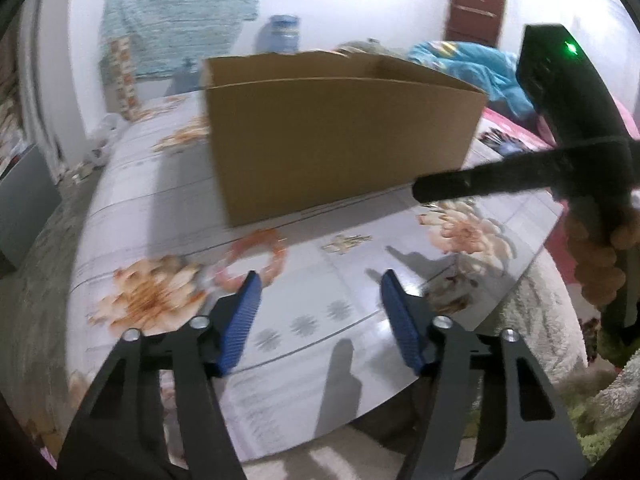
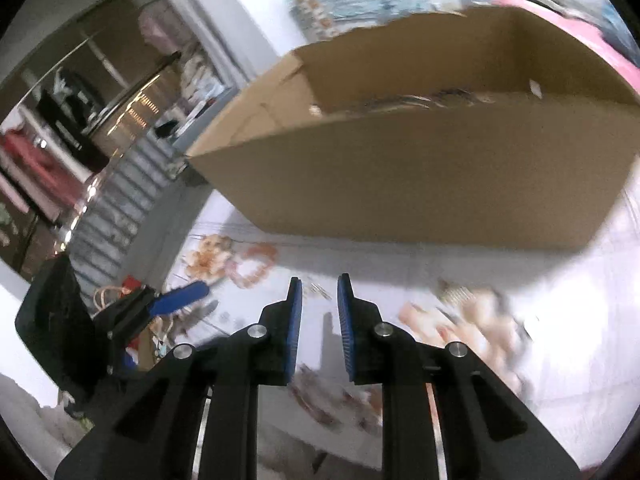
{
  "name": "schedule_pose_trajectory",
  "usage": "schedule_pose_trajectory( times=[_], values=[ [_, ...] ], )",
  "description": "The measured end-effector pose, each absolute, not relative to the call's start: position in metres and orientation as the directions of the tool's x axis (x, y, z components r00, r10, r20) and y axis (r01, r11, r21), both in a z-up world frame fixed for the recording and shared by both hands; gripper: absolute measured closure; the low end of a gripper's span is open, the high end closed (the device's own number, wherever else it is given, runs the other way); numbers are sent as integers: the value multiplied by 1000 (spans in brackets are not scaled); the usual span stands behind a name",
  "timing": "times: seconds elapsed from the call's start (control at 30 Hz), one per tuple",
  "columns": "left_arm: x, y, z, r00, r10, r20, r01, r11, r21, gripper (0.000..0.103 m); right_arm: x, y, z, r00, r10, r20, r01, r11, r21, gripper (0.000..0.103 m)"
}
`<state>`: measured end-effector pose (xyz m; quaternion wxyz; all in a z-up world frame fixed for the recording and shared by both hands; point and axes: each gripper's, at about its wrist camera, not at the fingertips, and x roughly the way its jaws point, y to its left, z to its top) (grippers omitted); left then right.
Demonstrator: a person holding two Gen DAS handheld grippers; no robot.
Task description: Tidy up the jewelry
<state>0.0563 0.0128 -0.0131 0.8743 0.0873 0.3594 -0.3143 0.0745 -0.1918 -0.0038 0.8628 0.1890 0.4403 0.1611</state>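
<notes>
Floral-patterned covering spreads over the bench [image 1: 360, 288] in the left wrist view, with a white wall, a blue water jug [image 1: 283, 33] and a brown door [image 1: 476, 6] across the top of the frame. An open cardboard box [image 1: 340, 132] stands at centre. Just below it, left of centre, a coral bead bracelet [image 1: 256, 258] lies on the bench beside the tip of the left blue pad. The left gripper [image 1: 318, 280] has its jaws spread wide, holding nothing. At the right edge a hand [image 1: 596, 256] grips the other black tool.

From the right wrist view, the box [image 2: 420, 184] fills the upper centre, with blurred contents inside. The bracelet [image 2: 256, 265] lies left of centre on the bench, below the box. The right gripper [image 2: 319, 280] has its jaws narrowly parted and empty. The left gripper [image 2: 180, 298] shows at lower left.
</notes>
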Motion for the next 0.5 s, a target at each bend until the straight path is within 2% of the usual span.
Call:
schedule_pose_trajectory(
  times=[0.27, 0.5],
  values=[
    [77, -26, -29, 501, -444, -743, 651, 759, -15, 70, 55, -213, -26, 557, 449, -698, -68, 863, 501, 84],
    [90, -35, -31, 496, -395, -773, 634, 773, 11, 73, 60, -212, -34, 556, 477, -681, -92, 849, 520, 84]
  ],
)
